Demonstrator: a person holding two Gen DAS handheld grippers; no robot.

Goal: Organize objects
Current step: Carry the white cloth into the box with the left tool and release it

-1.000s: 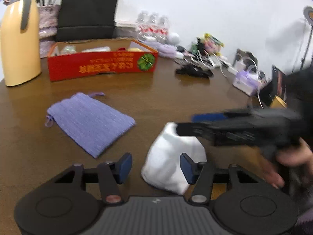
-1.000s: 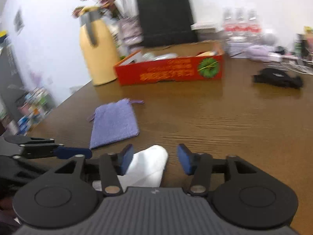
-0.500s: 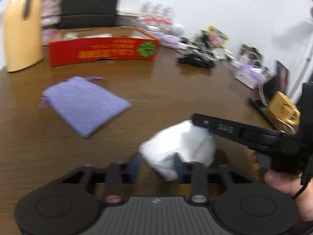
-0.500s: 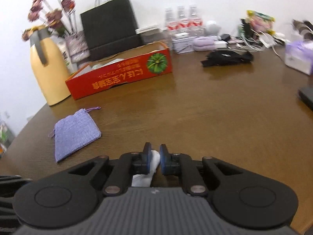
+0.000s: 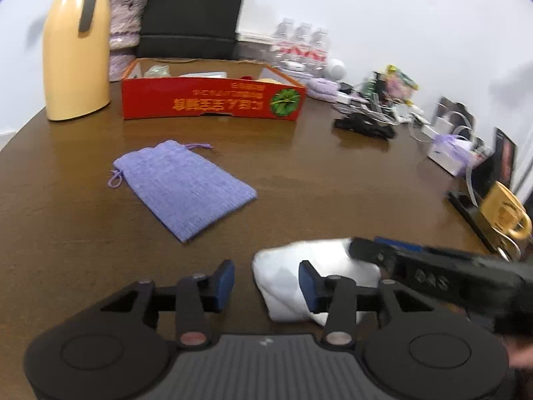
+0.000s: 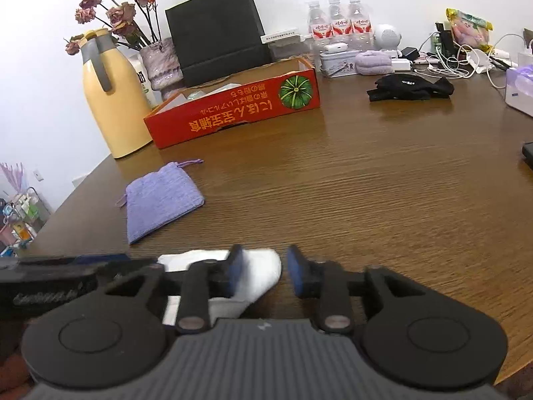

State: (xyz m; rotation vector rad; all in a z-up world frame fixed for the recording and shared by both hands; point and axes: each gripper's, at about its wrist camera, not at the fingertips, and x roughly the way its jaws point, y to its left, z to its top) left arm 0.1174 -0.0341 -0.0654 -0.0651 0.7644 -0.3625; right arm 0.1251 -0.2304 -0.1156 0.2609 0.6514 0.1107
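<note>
In the left wrist view, the left claw [image 5: 265, 281] is opening over the brown tabletop [image 5: 333, 180]; the white cloth [image 5: 299, 276] lies near it, partly between the blue pads but not pinched. A purple drawstring pouch [image 5: 183, 186] lies farther left, a red cardboard box [image 5: 213, 100] beyond. The right claw [image 5: 366, 250] reaches in from the right, touching the cloth. In the right wrist view, the right claw [image 6: 261, 273] is opening, released, the white cloth [image 6: 260, 276] against its left pad.
</note>
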